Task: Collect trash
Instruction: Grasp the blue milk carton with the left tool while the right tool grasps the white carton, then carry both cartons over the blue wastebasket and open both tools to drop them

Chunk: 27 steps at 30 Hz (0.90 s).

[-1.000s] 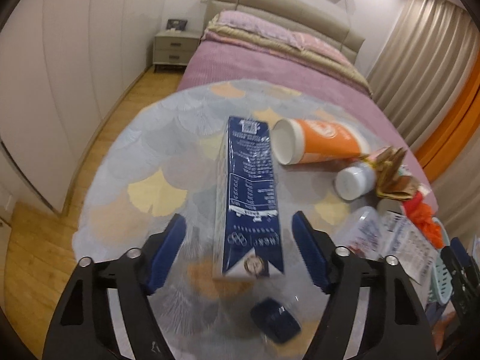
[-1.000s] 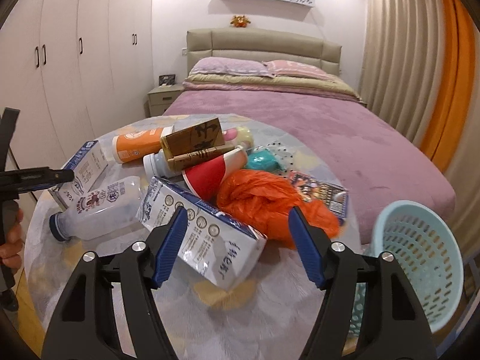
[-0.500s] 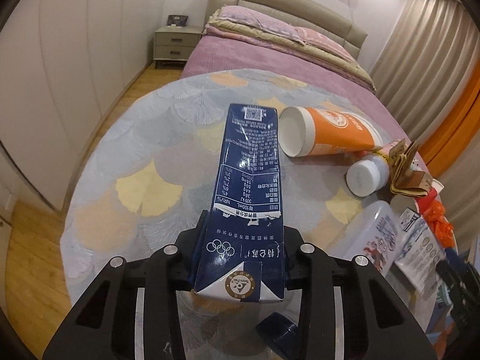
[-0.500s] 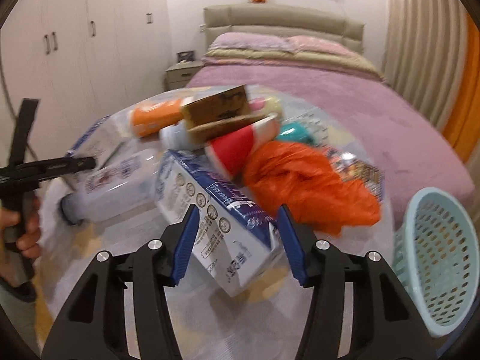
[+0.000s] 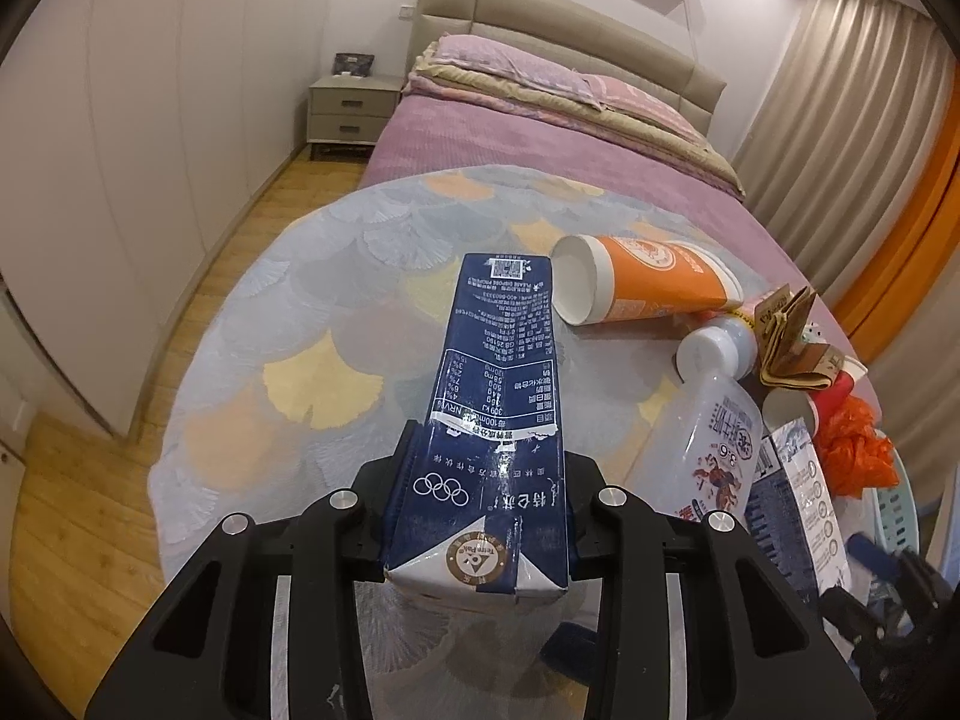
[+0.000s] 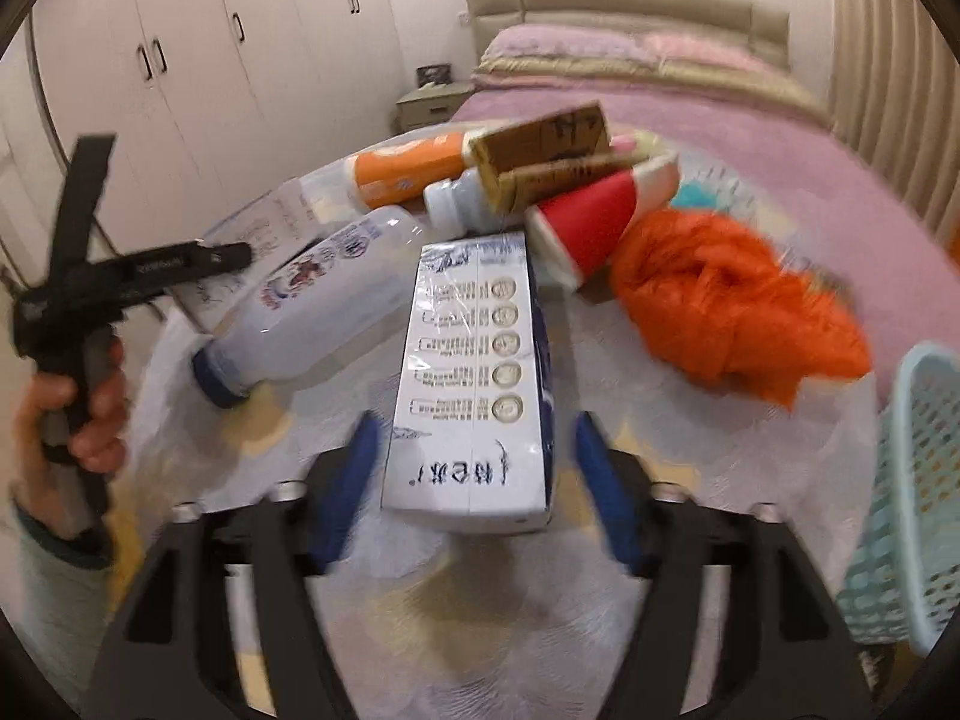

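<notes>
Left tongs: my left gripper (image 5: 477, 516) is clamped on the near end of the dark blue milk carton (image 5: 495, 414), pads on its two side walls. The carton points away from me over the round table (image 5: 288, 324).
Right tongs: my right gripper (image 6: 474, 468) is opening, jaws wide. The white milk carton (image 6: 474, 384) lies between the pads, but I see a gap on both sides, so nothing is held.
Landmark: the white carton. The clear plastic bottle (image 6: 312, 312) lies just left of it, the red paper cup (image 6: 591, 228) touches its far right corner, the orange plastic bag (image 6: 732, 312) is to its right, and the pale blue basket (image 6: 912, 480) stands further right at the table's edge.
Handling: these cartons look empty, light and easy to crush; the coated faces could be slippery.
Where to grip: across the narrow side walls near the folded end, where the board looks stiffest.
Risk: too hard a squeeze would likely buckle the carton.
</notes>
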Motion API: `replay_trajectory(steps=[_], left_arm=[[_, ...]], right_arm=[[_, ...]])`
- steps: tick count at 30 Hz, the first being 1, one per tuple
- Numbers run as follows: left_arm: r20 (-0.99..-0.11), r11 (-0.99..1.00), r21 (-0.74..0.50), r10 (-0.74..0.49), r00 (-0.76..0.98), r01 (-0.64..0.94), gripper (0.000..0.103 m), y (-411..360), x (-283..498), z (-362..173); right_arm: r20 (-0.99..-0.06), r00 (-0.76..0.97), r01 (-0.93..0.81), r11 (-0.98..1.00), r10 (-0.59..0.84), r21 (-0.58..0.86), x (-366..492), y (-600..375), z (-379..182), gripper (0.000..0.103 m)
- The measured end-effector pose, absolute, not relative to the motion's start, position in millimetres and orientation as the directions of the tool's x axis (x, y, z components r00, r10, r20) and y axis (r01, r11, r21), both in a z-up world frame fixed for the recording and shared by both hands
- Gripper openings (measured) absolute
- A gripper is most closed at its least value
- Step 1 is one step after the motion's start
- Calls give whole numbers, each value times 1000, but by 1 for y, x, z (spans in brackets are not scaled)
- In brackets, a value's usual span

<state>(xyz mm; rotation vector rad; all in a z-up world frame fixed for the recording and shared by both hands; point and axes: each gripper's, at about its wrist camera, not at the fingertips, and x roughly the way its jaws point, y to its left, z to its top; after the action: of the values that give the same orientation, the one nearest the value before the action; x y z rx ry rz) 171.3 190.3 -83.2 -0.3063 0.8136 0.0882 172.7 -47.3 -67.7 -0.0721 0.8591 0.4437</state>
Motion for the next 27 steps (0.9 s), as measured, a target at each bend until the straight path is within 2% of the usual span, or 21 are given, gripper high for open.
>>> replay_trajectory(steps=[5, 9, 11, 12, 18, 27], left_arm=[[-716, 953, -235, -36, 697, -193, 34, 190, 173, -80], [-696, 951, -246, -39, 717, -187, 34, 191, 170, -72], [-679, 951, -251, -39, 733, -182, 34, 191, 166, -65], [-674, 950, -254, -40, 738, -180, 34, 192, 164, -62], [-615, 950, -262, -30, 788, -169, 34, 185, 146, -35], [-518, 963, -266, -102, 849, -47, 34, 140, 124, 16]], right_arm=[[-741, 584, -407, 909, 331, 85, 184, -34, -70, 77], [-771, 569, -372, 925, 288, 71, 197, -28, -82, 74], [-783, 545, -372, 924, 299, 93, 202, -28, -87, 58], [-788, 534, -376, 921, 306, 104, 203, -28, -89, 56], [-780, 546, -367, 924, 307, 107, 198, -33, -87, 55], [-683, 649, -336, 932, 335, 138, 165, -77, -39, 55]])
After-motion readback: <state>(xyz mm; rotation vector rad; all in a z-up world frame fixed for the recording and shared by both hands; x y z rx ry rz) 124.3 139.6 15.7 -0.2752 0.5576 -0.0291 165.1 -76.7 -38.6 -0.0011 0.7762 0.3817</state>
